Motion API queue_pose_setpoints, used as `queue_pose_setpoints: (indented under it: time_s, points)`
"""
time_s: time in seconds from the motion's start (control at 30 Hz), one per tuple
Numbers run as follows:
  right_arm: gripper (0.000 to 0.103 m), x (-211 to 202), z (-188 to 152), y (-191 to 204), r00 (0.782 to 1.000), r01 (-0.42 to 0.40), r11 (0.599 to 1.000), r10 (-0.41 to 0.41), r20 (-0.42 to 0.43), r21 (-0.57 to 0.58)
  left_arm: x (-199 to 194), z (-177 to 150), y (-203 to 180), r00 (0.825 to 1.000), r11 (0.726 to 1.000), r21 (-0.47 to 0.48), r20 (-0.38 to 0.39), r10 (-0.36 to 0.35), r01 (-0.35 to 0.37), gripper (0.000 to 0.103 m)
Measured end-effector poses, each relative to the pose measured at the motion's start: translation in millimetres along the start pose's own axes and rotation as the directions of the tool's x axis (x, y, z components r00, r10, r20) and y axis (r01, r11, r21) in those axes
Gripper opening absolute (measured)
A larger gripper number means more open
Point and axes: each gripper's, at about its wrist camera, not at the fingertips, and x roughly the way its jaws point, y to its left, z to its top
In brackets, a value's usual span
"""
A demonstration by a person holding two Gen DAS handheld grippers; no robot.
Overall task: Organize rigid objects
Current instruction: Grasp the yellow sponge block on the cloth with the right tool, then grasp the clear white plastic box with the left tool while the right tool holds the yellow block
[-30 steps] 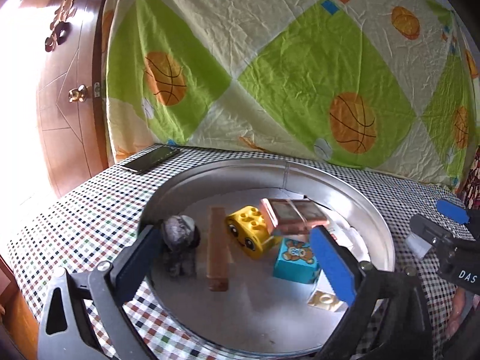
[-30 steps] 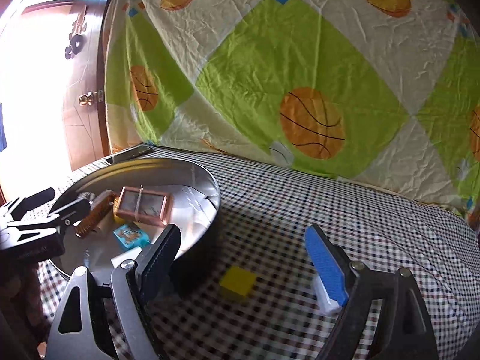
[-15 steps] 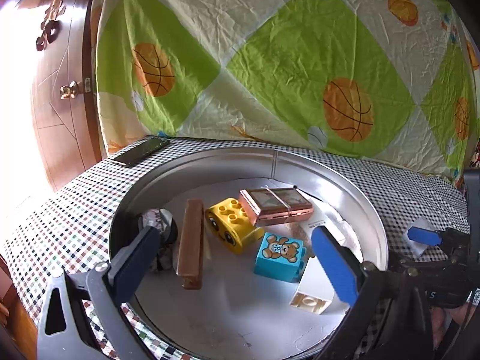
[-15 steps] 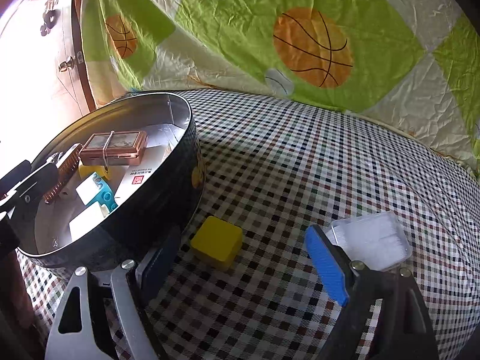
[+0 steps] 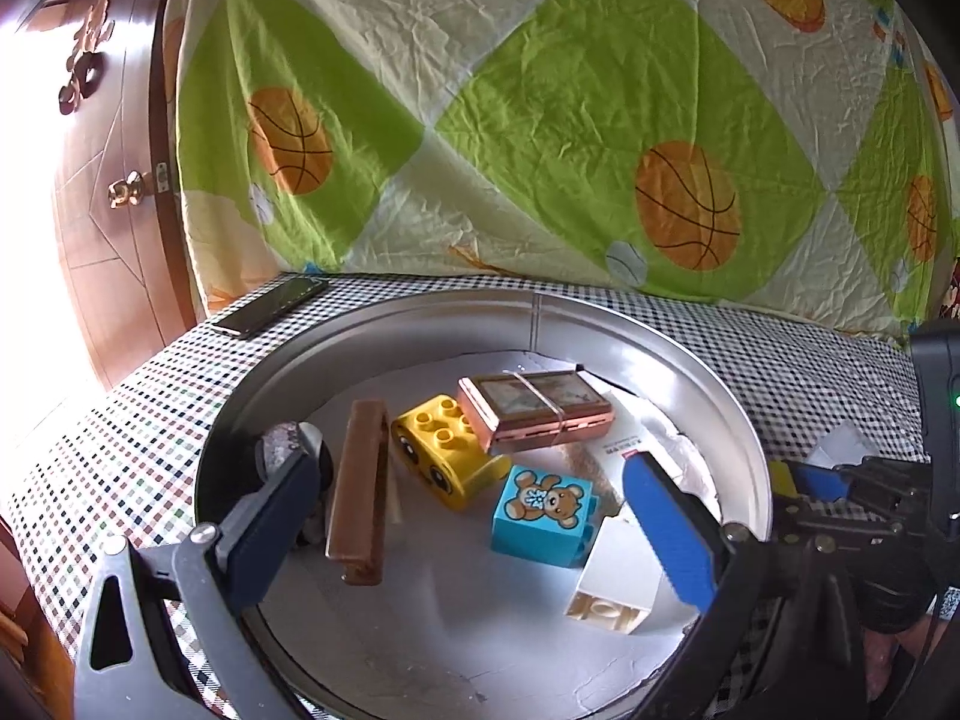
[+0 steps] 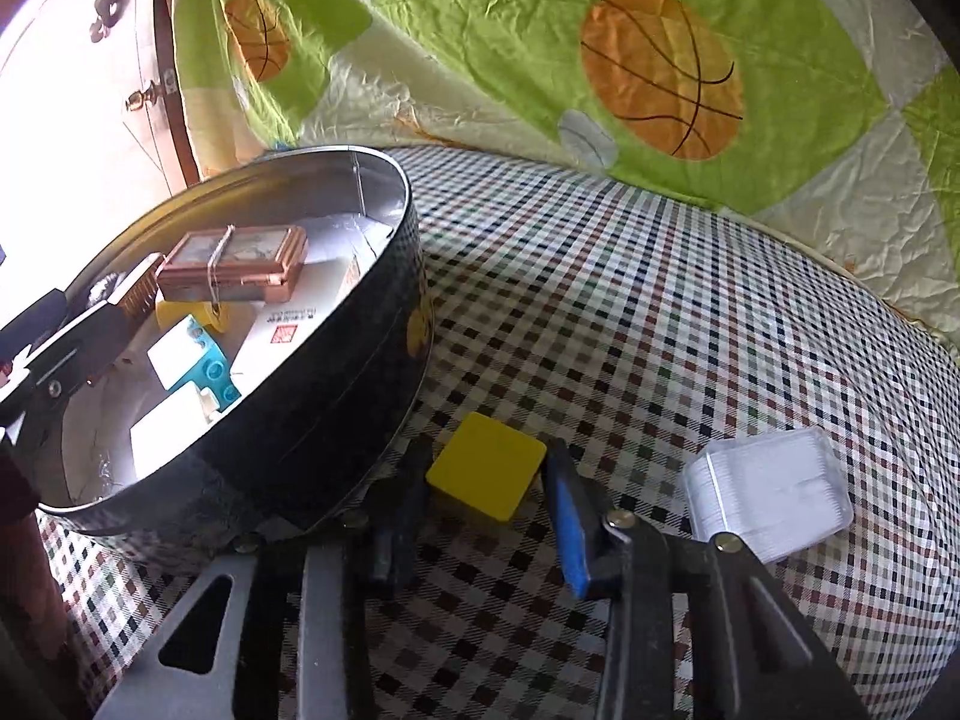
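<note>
Your right gripper (image 6: 486,480) straddles the yellow block (image 6: 485,465) w/ jaws narrowed, contact unclear; round tin (image 6: 336,396) just left. Left gripper (image 5: 468,498) spread wide over the tin. Red print on white box (image 6: 288,324) unreadable. Checked cloth (image 6: 660,300), basketball sheet (image 6: 600,48) behind.

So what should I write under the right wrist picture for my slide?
Right claw closing around a yellow block on the checkered tablecloth, beside the round tin of toys.

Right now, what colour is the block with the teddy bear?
Blue square teddy-bear block: seen best from the left wrist view.
</note>
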Motion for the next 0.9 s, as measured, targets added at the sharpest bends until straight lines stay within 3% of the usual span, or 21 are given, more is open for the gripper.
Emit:
queue_pose_setpoints:
  time_s: [0.2, 0.33, 0.43, 0.57, 0.7, 0.9]
  points:
    - [0.04, -36, -13, -22, 0.993, 0.049, 0.997, -0.055, 0.105, 0.056, -12, 9, -22, 0.999, 0.999, 0.024, 0.037, -0.028, 0.028, 0.103]
    - [0.04, -69, -25, -55, 0.971, 0.139, 0.983, -0.16, 0.177, 0.122, -20, 16, -56, 0.995, 0.994, 0.07, 0.05, -0.088, 0.085, 0.103]
    - [0.04, -81, -35, -89, 0.952, 0.216, 0.958, -0.25, 0.175, 0.189, -23, 18, -88, 0.987, 0.982, 0.118, 0.038, -0.153, 0.148, 0.103]
    - [0.04, -84, -43, -125, 0.939, 0.265, 0.929, -0.309, 0.15, 0.258, -12, 17, -136, 0.972, 0.954, 0.186, -0.019, -0.235, 0.234, 0.103]
    - [0.04, -84, -52, -148, 0.931, 0.294, 0.909, -0.342, 0.124, 0.297, 12, 14, -170, 0.949, 0.934, 0.18, -0.122, -0.291, 0.31, 0.102]
    - [0.04, -85, -58, -167, 0.926, 0.309, 0.89, -0.362, 0.109, 0.337, 35, 5, -212, 0.935, 0.908, 0.246, -0.192, -0.298, 0.34, 0.102]
